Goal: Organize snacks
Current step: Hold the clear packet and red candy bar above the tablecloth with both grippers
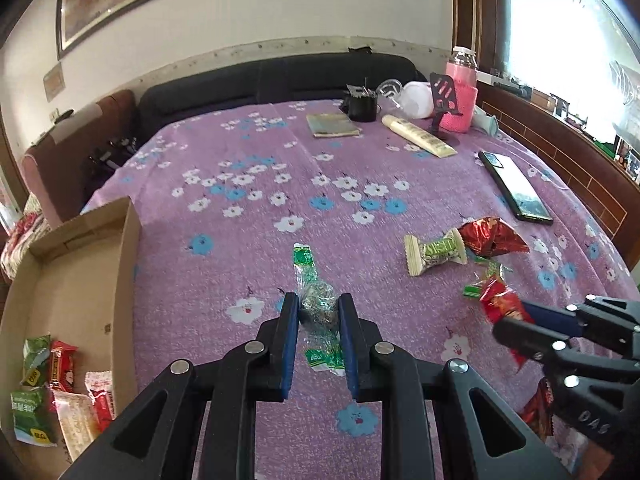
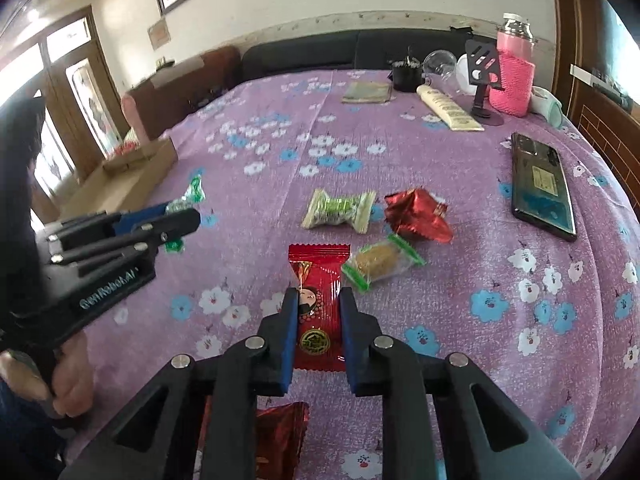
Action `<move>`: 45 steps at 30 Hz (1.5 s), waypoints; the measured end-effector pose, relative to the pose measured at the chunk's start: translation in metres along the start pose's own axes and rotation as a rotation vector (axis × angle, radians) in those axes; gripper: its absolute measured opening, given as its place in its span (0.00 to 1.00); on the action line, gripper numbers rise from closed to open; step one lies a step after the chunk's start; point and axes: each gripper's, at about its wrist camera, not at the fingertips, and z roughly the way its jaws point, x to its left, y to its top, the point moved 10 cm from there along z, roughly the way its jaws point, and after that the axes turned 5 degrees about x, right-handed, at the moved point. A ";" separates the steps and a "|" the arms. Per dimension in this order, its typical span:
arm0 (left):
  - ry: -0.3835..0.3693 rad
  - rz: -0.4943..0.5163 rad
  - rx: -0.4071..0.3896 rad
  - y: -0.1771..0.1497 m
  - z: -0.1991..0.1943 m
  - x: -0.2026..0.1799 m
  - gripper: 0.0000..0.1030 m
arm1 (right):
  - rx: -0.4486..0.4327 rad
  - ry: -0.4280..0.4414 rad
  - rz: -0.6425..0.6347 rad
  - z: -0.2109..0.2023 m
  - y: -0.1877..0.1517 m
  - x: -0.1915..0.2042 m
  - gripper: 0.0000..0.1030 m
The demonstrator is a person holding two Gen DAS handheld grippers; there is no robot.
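Note:
My left gripper (image 1: 318,306) is shut on a green-ended clear-wrapped candy (image 1: 316,304), just above the purple flowered cloth; it also shows in the right wrist view (image 2: 176,216). My right gripper (image 2: 319,300) is shut on a flat red snack packet (image 2: 319,304); it also shows in the left wrist view (image 1: 516,316). Loose on the cloth lie a cream-and-green wrapped sweet (image 2: 340,210), a crumpled red foil packet (image 2: 418,214) and a clear green-edged bar (image 2: 380,262). A cardboard box (image 1: 126,264) at the left holds several snacks (image 1: 60,392).
A black phone (image 2: 542,184) lies at the right. At the back stand a pink-sleeved bottle (image 2: 514,76), a phone stand (image 2: 482,80), a cream tube (image 2: 448,108), a black cup (image 2: 406,74) and a booklet (image 2: 366,92). Another red packet (image 2: 280,440) lies under my right gripper.

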 end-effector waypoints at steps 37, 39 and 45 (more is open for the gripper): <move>0.161 0.070 -0.114 0.008 -0.012 0.003 0.20 | -0.065 0.076 0.013 -0.012 0.010 0.007 0.18; 0.164 0.071 -0.113 0.008 -0.011 0.004 0.20 | -0.067 0.081 0.012 -0.013 0.010 0.007 0.18; 0.177 0.079 -0.120 0.010 -0.012 0.002 0.20 | -0.068 0.086 0.006 -0.014 0.011 0.009 0.18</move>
